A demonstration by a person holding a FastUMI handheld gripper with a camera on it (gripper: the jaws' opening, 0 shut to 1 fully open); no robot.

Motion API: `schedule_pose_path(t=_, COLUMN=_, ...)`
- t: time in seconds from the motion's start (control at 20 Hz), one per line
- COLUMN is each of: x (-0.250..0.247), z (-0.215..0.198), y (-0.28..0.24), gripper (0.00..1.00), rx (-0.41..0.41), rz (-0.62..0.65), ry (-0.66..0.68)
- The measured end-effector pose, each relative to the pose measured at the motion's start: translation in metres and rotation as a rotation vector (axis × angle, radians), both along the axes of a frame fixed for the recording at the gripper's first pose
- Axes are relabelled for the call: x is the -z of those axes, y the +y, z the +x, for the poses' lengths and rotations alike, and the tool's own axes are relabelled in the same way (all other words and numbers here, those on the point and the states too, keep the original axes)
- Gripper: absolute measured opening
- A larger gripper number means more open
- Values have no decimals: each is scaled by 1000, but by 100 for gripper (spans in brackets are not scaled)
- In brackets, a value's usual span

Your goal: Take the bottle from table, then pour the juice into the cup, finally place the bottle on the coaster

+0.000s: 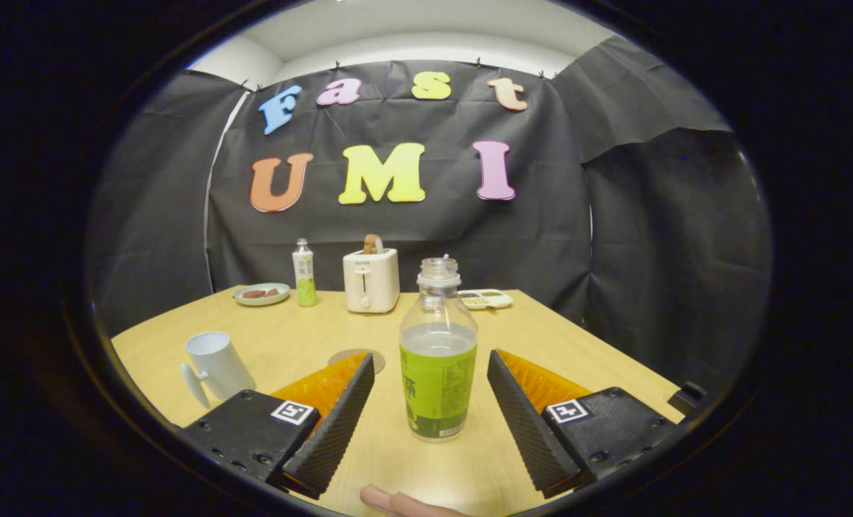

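A fingertip [398, 501] of a person shows at the near edge of the tabletop [577, 345], just below the gripper [431, 366]. The jaws stand wide open, one finger on each side of the bottle [438, 352], with a gap between each finger and the bottle, so neither presses on it. The bottle stands upright between them on the tabletop, uncapped, with a green label and clear liquid reaching to just above the label. Just behind the left finger lies a round coaster [358, 357], partly hidden by it. Further left stands a white cup [218, 365], tilted, with its handle toward the near side. At the far edge of the tabletop, from left to right, sit a plate [261, 294] with food, a second small bottle [304, 273], a white toaster [371, 279] with a slice in it, and a shallow tray [487, 298] behind the near bottle.
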State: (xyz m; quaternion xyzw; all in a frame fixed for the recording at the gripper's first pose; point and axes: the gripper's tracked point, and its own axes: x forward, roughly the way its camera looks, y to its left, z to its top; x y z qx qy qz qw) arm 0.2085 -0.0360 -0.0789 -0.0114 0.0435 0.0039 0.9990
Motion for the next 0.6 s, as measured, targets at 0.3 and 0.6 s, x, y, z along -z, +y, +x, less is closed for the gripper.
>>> schedule_pose_path(t=0.3, x=16, z=32, y=-6, gripper=100, rx=-3, rz=16, ry=9)
schedule_pose_path(t=0.6, x=20, z=55, y=-7, gripper=92, rx=-23, rz=69, ry=12)
